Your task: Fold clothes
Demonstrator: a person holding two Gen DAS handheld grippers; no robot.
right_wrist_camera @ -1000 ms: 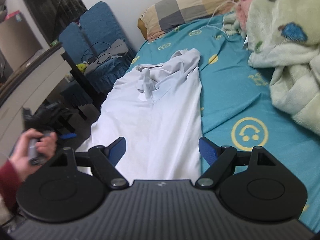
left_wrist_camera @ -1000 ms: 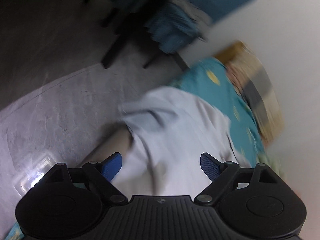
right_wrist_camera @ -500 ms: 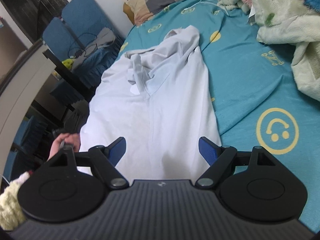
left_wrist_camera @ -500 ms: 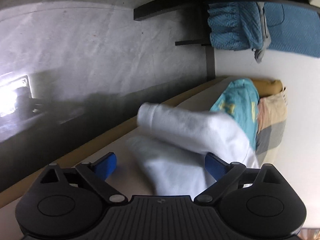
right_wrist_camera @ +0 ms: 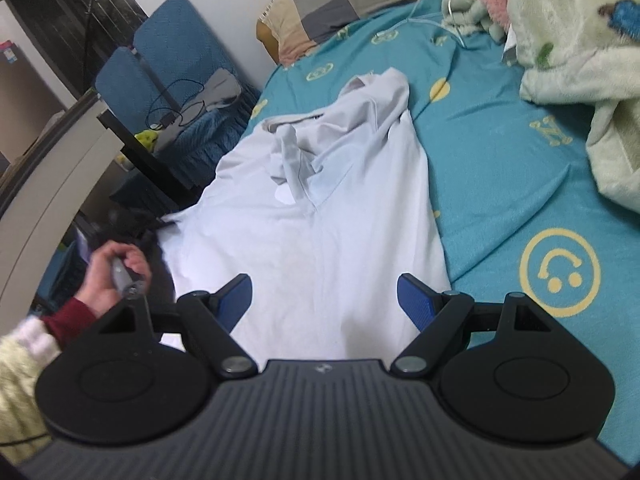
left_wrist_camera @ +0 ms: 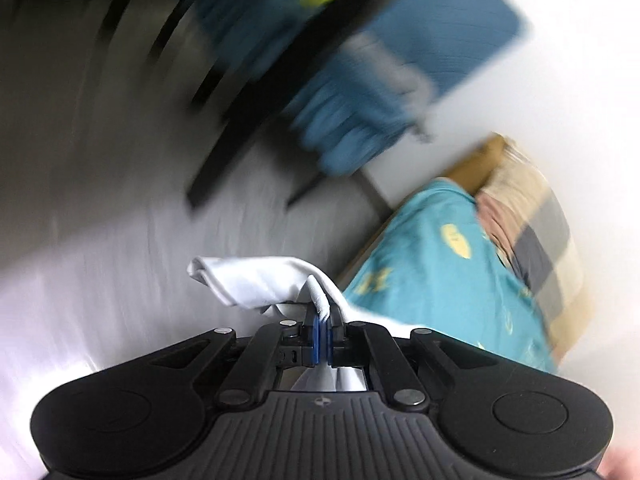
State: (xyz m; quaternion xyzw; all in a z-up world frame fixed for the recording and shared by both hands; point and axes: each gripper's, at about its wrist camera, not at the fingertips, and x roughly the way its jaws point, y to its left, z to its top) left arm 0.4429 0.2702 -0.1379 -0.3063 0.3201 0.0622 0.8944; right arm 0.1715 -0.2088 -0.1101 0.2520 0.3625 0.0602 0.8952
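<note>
A white shirt (right_wrist_camera: pixel 320 216) lies spread lengthwise on the teal bed sheet (right_wrist_camera: pixel 500 168), its collar end crumpled toward the pillow. My right gripper (right_wrist_camera: pixel 324 300) is open and empty just above the shirt's near hem. My left gripper (left_wrist_camera: pixel 322 334) is shut on a bunched edge of the white shirt (left_wrist_camera: pixel 260 280) at the bed's left side, over the floor. The left wrist view is motion-blurred. In the right wrist view the person's left hand (right_wrist_camera: pixel 116 264) holds that gripper's handle beside the bed.
A checked pillow (right_wrist_camera: pixel 352 4) lies at the head of the bed. A green fleece blanket (right_wrist_camera: pixel 580 52) is heaped on the right. Blue chairs (right_wrist_camera: pixel 172 68) with cables and a dark table (right_wrist_camera: pixel 132 140) stand left of the bed. Grey floor (left_wrist_camera: pixel 100 220) lies beside the bed.
My left gripper went from open around the hanging shirt edge to shut on it, and swung round. The right gripper stayed open over the hem and shifted slightly.
</note>
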